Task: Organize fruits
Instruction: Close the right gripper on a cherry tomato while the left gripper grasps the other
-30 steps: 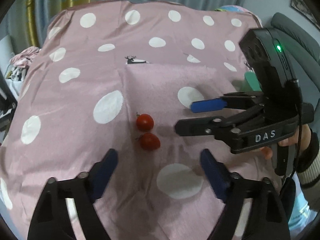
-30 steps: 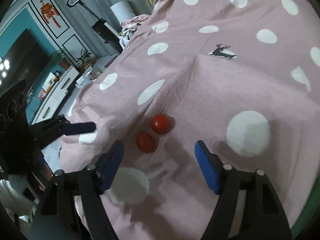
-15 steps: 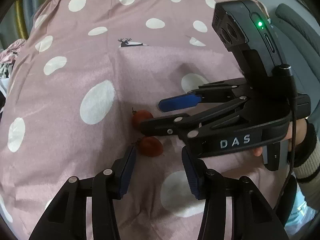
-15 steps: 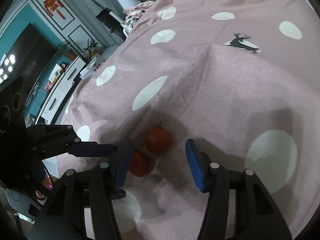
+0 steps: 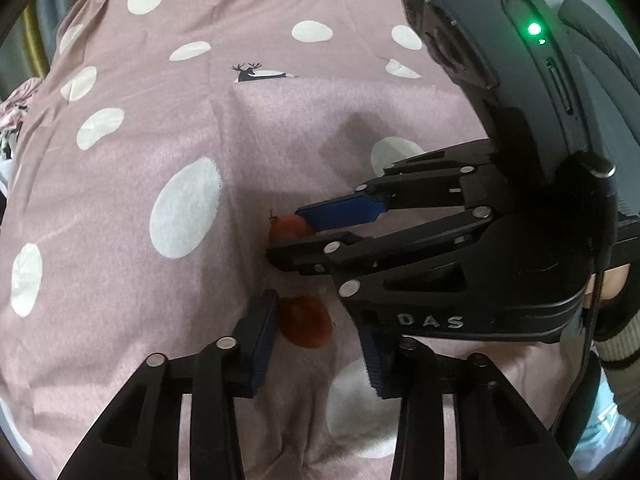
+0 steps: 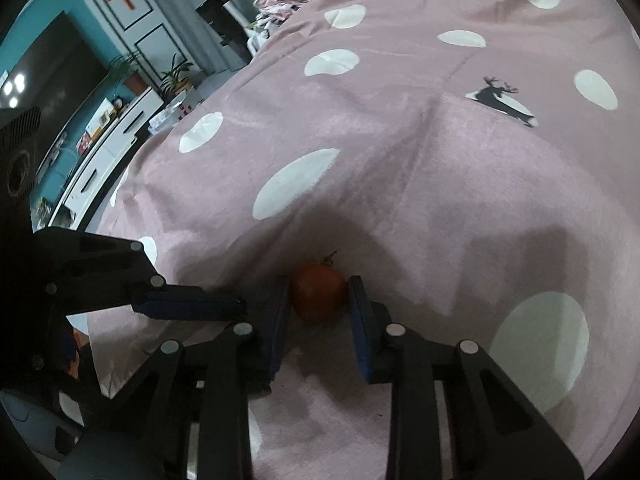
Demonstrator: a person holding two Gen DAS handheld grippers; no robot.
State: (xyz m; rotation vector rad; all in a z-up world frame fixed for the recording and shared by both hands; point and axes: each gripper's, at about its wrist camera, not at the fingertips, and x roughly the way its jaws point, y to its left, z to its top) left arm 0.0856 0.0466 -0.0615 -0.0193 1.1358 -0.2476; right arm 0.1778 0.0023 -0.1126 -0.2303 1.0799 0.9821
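Note:
Two small red tomatoes lie on a pink cloth with white dots. In the left wrist view my left gripper has its blue pads around the near tomato; the left pad touches it, a gap shows on the right. The far tomato sits between the fingers of my right gripper, which reaches in from the right. In the right wrist view my right gripper has both pads against that tomato, which rests on the cloth. The left gripper's finger shows at its left.
The cloth covers a raised surface that drops off at the left, beyond which stand a white cabinet and a dark screen. A reindeer print marks the cloth farther away. A grey chair stands behind the right gripper.
Both grippers have moved down and forward onto the tomatoes and narrowed. The right gripper's pads have closed against the far tomato; the left gripper's pads have closed in around the near one.

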